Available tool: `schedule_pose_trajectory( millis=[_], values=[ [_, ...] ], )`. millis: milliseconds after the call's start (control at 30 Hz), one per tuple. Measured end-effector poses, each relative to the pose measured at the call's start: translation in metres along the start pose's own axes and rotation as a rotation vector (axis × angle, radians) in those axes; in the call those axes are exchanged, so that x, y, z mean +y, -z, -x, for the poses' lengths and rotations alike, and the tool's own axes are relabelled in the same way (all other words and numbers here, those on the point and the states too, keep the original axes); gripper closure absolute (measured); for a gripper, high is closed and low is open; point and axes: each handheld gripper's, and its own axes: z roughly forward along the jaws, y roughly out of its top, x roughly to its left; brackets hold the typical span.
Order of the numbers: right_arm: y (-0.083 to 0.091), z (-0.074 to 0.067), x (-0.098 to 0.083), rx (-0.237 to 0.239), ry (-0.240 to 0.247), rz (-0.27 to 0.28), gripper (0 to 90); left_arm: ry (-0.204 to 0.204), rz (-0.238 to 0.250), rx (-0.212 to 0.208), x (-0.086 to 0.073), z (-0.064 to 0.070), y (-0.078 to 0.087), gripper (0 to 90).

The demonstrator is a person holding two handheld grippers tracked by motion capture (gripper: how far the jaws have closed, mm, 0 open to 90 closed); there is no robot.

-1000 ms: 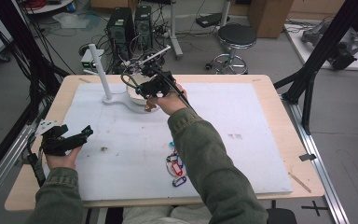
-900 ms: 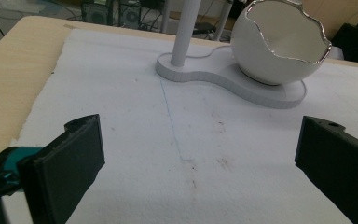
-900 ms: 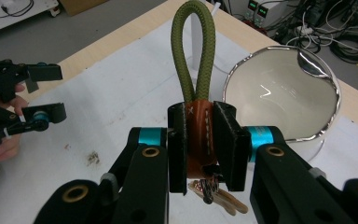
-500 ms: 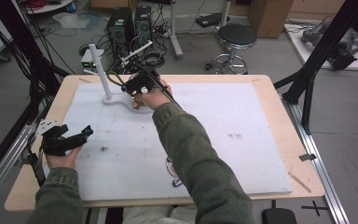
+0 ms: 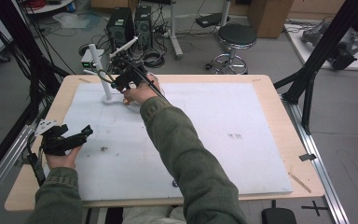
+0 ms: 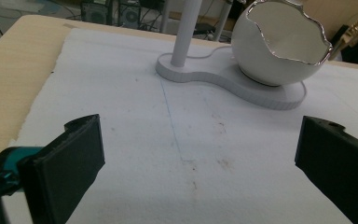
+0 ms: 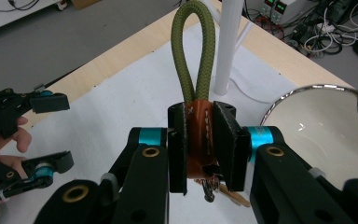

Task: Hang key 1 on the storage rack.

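So our right gripper [image 7: 200, 140] clamps the keychain [image 7: 196, 84] just beside the white stand [image 5: 106, 74], not yet hung, we judge; our left gripper [image 5: 67, 138] waits wide apart, well away from it.

Glossy white bowl [image 6: 279, 51]; braided green cord loop [image 7: 195, 51]; wood table [image 5: 279, 100].

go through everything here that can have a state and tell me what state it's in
left gripper: open, holding nothing, low over the white mat
right gripper: shut on the keychain strap
keychain strap: clamped, green loop upright
eggshell bowl: upright on its stand
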Motion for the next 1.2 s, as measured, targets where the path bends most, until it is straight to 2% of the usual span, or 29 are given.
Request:
schedule_pose_trajectory(
  millis=[300,433,567,700,1000,1200],
  values=[
    [-0.001,-0.007,0.022,-0.025,0.042,0.007,75.7,0.012,0.003,0.003,0.000,-0.002,-0.002,1.7],
    [-0.005,-0.004,0.027,-0.021,0.044,0.020,75.6,0.006,0.001,0.008,0.000,-0.003,-0.003,1.7],
    [-0.018,0.004,0.026,-0.023,0.030,0.003,75.6,0.008,0.003,0.008,0.000,-0.003,-0.004,1.7],
    [-0.030,0.012,0.024,-0.013,0.007,0.016,75.6,0.002,-0.002,0.005,0.000,-0.003,-0.004,1.7],
    [-0.055,0.019,0.021,-0.023,-0.019,-0.004,75.7,-0.001,-0.011,-0.003,-0.001,-0.003,-0.005,1.7],
    [-0.066,0.019,0.020,-0.025,-0.011,-0.007,75.8,0.004,-0.012,-0.008,-0.001,-0.003,-0.006,1.7]
  ],
)
